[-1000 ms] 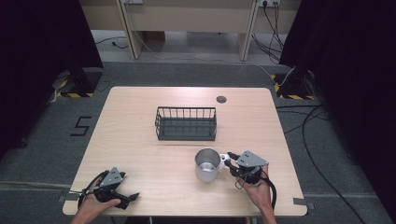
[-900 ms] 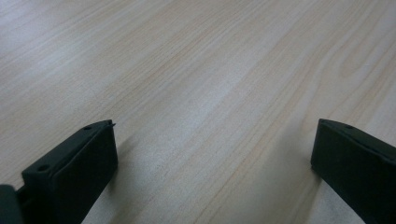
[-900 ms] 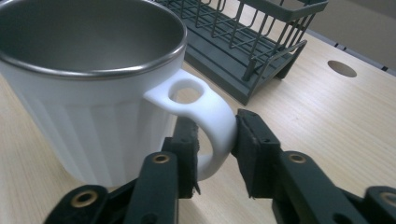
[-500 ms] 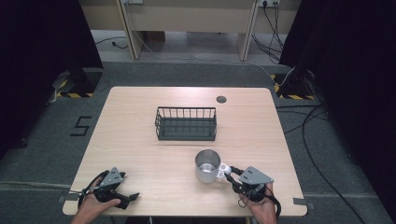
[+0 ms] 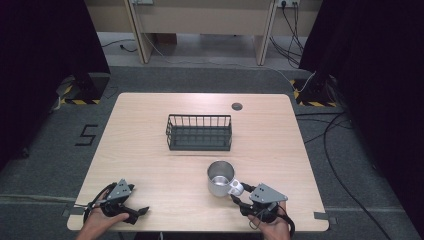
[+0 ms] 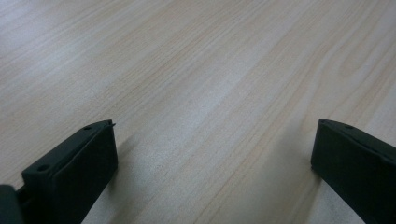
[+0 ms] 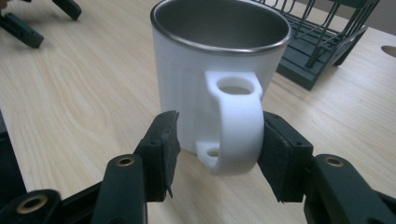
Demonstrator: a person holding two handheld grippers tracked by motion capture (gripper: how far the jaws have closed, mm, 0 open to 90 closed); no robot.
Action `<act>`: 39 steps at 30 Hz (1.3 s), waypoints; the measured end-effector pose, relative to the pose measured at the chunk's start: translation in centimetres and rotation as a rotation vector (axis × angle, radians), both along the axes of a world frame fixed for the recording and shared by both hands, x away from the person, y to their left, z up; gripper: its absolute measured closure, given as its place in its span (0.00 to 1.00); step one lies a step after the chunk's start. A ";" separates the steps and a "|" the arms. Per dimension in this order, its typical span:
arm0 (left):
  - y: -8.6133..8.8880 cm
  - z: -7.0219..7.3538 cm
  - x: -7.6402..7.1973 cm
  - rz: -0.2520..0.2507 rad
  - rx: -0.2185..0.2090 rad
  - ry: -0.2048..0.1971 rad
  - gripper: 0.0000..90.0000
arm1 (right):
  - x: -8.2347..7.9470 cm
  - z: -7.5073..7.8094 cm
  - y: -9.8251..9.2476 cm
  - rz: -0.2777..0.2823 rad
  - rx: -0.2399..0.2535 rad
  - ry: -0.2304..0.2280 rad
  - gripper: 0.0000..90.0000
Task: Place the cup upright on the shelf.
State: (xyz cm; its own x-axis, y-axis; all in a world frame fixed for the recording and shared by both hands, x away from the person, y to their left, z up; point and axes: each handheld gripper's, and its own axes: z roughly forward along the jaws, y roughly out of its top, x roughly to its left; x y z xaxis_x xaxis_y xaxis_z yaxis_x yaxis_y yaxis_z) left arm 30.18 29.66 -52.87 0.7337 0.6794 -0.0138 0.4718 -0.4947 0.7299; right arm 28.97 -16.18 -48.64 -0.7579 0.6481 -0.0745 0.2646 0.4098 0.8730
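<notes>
The right gripper (image 7: pixel 219 154) has its two black jaws on either side of the white curved handle of a white mug with a steel rim and steel inside (image 7: pixel 219 70). The jaw on the right of that view touches the handle, while a small gap stays at the other jaw, so I judge the jaws are closing around the handle and not yet pinching it firmly. The mug stands upright on the pale wooden table (image 5: pixel 140 145), just beyond the jaws, with its handle turned toward them, probably so it can be taken from the person's side. The left gripper (image 6: pixel 212 158) rests low over bare table wood, with its jaws spread wide and nothing between them; it seems to wait there, well apart from the mug. Behind the mug, farther from the jaws, a dark wire basket with a rectangular shape (image 5: pixel 199 132) stands empty, maybe the place where the mug should go, but I cannot be sure.
</notes>
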 end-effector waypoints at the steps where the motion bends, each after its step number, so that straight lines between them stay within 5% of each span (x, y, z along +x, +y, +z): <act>1: 0.0 0.0 0.0 0.000 0.000 0.000 0.00 | 0.1 -0.1 0.1 0.003 0.004 0.001 0.54; 15: 0.0 0.0 0.0 0.000 0.000 0.000 0.00 | 0.4 -0.1 1.5 -0.016 -0.004 -0.019 0.75; 29: 0.0 0.0 0.0 0.000 0.000 0.000 0.00 | 0.9 -0.1 2.0 -0.011 -0.008 -0.014 0.78; 39: 0.0 0.0 0.0 0.000 0.000 0.000 0.00 | 2.4 0.2 0.0 0.005 -0.035 -0.039 0.70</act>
State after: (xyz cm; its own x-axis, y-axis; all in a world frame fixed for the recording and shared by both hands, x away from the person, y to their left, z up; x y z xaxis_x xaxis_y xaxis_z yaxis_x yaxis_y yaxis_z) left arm 30.18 29.65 -52.87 0.7337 0.6793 -0.0135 0.4716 -0.4949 0.7298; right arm 31.34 -16.16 -48.48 -0.7571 0.6410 -0.1262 0.2289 0.4412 0.8678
